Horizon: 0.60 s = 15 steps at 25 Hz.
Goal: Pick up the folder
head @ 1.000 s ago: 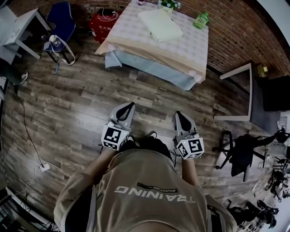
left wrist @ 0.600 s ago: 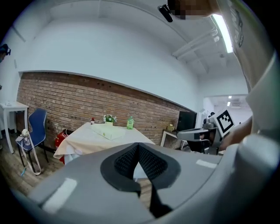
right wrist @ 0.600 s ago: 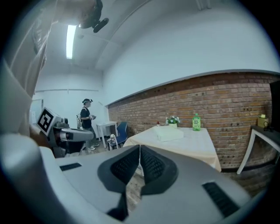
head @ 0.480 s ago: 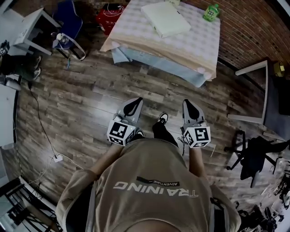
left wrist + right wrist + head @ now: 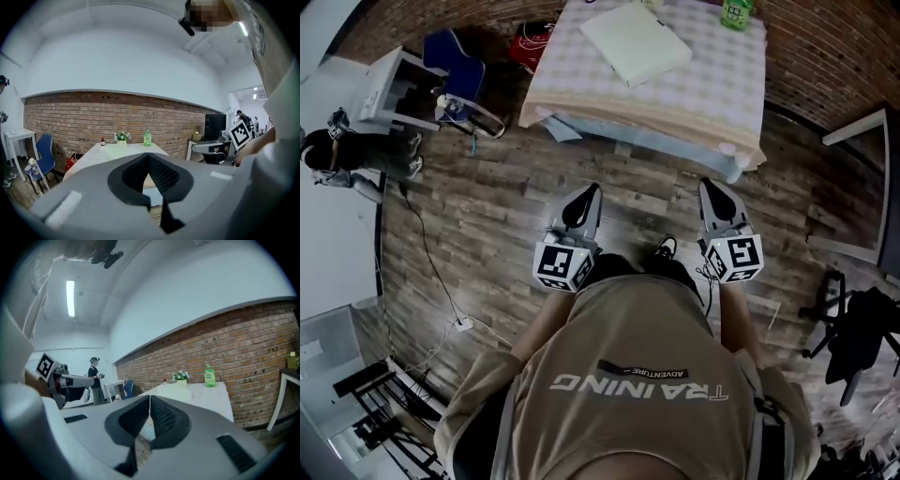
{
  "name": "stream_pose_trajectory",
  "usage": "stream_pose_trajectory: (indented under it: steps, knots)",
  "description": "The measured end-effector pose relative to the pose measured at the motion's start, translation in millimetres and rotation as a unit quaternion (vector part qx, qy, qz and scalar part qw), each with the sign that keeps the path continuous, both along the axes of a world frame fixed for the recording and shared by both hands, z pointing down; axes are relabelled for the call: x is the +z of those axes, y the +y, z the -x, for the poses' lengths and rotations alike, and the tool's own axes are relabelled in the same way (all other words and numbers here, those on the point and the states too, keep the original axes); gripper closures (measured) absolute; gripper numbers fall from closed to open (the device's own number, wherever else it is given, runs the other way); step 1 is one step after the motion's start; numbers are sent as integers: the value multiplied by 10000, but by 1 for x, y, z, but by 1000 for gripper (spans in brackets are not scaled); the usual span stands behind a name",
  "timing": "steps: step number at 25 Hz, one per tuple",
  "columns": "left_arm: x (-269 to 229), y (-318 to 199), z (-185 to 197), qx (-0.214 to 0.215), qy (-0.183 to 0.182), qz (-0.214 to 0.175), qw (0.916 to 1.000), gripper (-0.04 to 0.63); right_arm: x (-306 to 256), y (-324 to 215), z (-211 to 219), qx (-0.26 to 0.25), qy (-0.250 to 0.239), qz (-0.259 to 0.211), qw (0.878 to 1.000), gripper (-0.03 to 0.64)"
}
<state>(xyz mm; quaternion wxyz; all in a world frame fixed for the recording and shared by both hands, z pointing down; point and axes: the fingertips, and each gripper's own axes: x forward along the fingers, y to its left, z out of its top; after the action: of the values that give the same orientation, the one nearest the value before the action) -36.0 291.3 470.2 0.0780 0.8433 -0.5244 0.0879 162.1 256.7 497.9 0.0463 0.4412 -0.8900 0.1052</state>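
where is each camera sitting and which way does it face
Head view: on the person's head, looking steeply down at floor and table with the folder; shirt, left claw and right claw show.
Left gripper view: rides on the left claw, facing the table along its shut jaws; shirt and right claw at right.
Right gripper view: rides on the right claw, facing the table along its shut jaws; left claw at left.
Shared: both gripper views see the green bottle.
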Motion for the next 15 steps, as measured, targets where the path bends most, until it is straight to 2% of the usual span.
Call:
stream_pose_trajectory:
  steps: [5,9,15]
  knots:
    - [7,-21,8,-113,19,275,9996,589,11,-25,-7,97,-92,156,9998,606]
    - [9,-36,25,-215,317,397,9985,589,28,-33,5,163,-87,303,9994,606]
    - [24,-95,29,209,551,339,9977,589,25,-58,22,360,189,393,9984,606]
